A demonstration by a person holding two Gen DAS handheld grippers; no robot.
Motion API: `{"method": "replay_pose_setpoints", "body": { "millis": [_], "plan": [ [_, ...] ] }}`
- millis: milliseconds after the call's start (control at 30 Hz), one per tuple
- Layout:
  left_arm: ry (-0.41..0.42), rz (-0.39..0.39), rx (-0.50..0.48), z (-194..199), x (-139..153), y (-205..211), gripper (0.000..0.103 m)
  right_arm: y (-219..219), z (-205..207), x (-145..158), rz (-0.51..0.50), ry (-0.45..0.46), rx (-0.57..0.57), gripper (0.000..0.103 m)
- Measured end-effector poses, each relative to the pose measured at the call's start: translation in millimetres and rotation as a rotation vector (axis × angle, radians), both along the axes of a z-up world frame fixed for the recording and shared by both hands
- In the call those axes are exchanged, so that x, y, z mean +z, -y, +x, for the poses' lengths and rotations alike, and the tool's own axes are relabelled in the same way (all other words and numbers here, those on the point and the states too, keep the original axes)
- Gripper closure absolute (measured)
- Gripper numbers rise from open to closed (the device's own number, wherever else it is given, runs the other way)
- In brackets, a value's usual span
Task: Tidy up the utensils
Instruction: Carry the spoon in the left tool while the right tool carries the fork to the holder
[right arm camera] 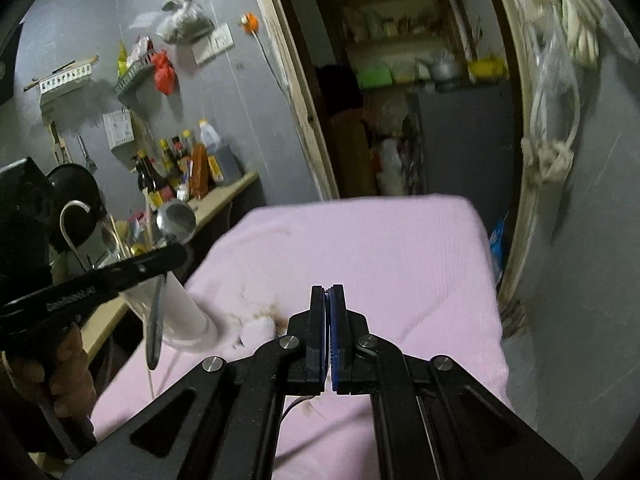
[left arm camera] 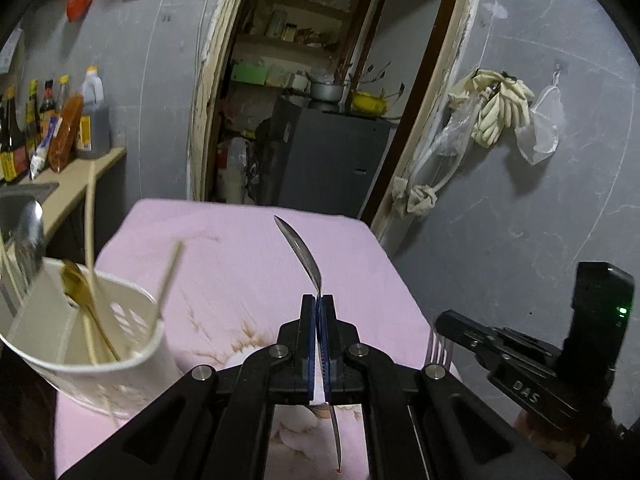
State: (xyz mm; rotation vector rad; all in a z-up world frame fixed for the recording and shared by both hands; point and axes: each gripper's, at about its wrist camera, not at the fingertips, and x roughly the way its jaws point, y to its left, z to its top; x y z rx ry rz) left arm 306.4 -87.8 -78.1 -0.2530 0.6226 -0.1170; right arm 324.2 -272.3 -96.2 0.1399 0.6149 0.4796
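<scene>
**Steel spoon pinched in the left claw above the pink table**

The pink-covered table (left arm camera: pixel 248 248) fills the middle of both views, its cloth printed with a pale flower pattern near the front edge. At its left corner stands the white utensil holder (left arm camera: pixel 132 364), a round cup with a slotted wall. Inside it lean pale chopsticks (left arm camera: pixel 91 240), a gold spoon (left arm camera: pixel 76 284) with its bowl up, and a larger silver spoon (left arm camera: pixel 32 236) at the far left rim.

The left gripper (left arm camera: pixel 319 304) is closed, its blue-padded fingers pressed onto the neck of a steel spoon (left arm camera: pixel 302 252). The spoon is thin, shiny and seen edge-on. Its long axis runs away from the camera: the bowl points forward and slightly left over the cloth, and the handle passes back and down between the fingers toward the near edge. It is held clear above the table, to the right of the holder.

The right gripper (right arm camera: pixel 328 296) has its pads closed together over the table; whether they hold anything cannot be told from its own camera. In the left view, a fork (left arm camera: pixel 438 346) shows its tines just beside that gripper's tip.
</scene>
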Motion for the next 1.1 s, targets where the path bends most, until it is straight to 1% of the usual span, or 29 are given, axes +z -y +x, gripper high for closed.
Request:
{"method": "replay_pose_setpoints", "body": {
  "millis": [67, 167, 333, 500, 667, 867, 967, 1100],
  "plan": [
    [0.012, -0.003, 0.0, -2.0, 8.0, -8.4, 0.1, -4.1, -5.5, 15.2, 0.001, 0.031, -0.012, 0.101],
    [0.036, -0.016, 0.007, -6.9, 20.1, -22.8, 0.1, -16.2, -9.1, 45.9, 0.004, 0.096, -0.028, 0.101],
    [0.08, -0.05, 0.034, -13.8, 39.4, -58.9, 0.1, -44.8, -8.8, 87.0, 0.024, 0.168, -0.042, 0.101],
    [0.13, -0.122, 0.077, -18.8, 59.5, -105.2, 0.1, -77.4, -2.7, 120.9, 0.022, 0.222, -0.016, 0.101],
    [0.174, -0.113, 0.141, -19.5, 73.3, -146.7, 0.1, -108.4, 3.3, 147.4, 0.036, 0.282, 0.003, 0.101],
    [0.21, -0.127, 0.245, -22.1, 74.7, -196.1, 0.1, -141.6, 5.6, 161.9, 0.078, 0.321, 0.024, 0.101],
    [0.215, -0.145, 0.289, -21.2, 68.2, -215.8, 0.1, -165.0, 4.8, 162.3, 0.046, 0.35, 0.027, 0.101],
    [0.223, -0.158, 0.324, -20.0, 57.4, -229.4, 0.1, -187.9, 4.1, 154.2, -0.018, 0.355, 0.026, 0.101]
  ]
}}
